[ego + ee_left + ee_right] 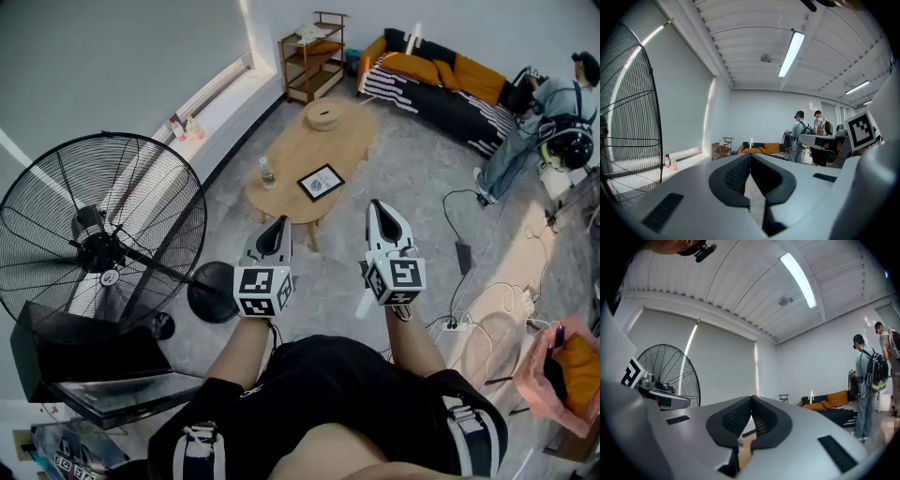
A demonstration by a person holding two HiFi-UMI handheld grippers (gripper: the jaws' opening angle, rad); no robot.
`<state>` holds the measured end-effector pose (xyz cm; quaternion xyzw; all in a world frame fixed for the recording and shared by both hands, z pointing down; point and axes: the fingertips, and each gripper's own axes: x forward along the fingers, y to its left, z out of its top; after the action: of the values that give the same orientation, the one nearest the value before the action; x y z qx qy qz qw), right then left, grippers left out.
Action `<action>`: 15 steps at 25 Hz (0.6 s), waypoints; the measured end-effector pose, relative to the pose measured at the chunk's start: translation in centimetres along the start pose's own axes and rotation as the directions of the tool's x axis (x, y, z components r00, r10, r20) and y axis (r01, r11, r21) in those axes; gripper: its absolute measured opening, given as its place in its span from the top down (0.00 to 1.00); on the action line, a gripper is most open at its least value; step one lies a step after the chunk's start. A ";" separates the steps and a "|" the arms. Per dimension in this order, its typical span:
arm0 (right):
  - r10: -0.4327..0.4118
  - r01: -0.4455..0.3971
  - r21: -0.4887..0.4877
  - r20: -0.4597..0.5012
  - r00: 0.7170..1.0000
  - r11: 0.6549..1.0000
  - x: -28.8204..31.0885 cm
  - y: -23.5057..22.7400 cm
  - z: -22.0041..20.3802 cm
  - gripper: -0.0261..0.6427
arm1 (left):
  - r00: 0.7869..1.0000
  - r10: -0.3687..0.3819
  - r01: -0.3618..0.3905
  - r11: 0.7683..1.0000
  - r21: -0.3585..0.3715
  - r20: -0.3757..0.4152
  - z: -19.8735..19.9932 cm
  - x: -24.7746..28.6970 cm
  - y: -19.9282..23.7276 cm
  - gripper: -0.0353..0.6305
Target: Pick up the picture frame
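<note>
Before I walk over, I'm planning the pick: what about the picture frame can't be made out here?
Head view: the picture frame is too small to show its image or its thickness.
Left gripper view: the shut left tongs hide the frame entirely.
Right gripper view: the shut right tongs cover the frame; only a bottle and table strip show.

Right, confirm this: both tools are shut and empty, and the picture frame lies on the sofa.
Not the sofa: the head view shows the picture frame lying on the wooden table. The rest stands: the left tool and the right tool are both shut and empty.
</note>
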<state>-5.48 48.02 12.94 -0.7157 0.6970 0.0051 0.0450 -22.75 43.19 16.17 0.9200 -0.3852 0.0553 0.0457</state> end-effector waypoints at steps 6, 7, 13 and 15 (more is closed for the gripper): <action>0.018 -0.018 0.002 -0.009 1.000 1.000 -0.8 0.2 -0.2 0.94 | 1.000 -0.004 0.004 1.000 -0.010 0.020 1.2 -0.4 -1.0 0.91; 0.018 -0.018 0.008 -0.012 1.000 1.000 -0.9 0.2 -0.2 0.94 | 1.000 -0.007 0.007 1.000 -0.008 0.020 1.3 -0.4 -1.2 0.91; 0.023 -0.022 0.031 -0.028 0.999 0.999 -0.8 0.7 -0.3 0.94 | 1.000 -0.017 0.017 1.000 -0.014 0.018 1.3 -0.6 -1.2 0.91; 0.025 -0.024 0.029 -0.031 0.999 0.999 -0.8 1.1 -0.4 0.94 | 1.000 -0.017 0.017 1.000 -0.010 0.021 1.2 -0.8 -0.8 0.91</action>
<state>-6.67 48.72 13.32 -0.7064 0.7063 -0.0155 0.0444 -22.63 44.19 14.81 0.9236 -0.3780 0.0432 0.0469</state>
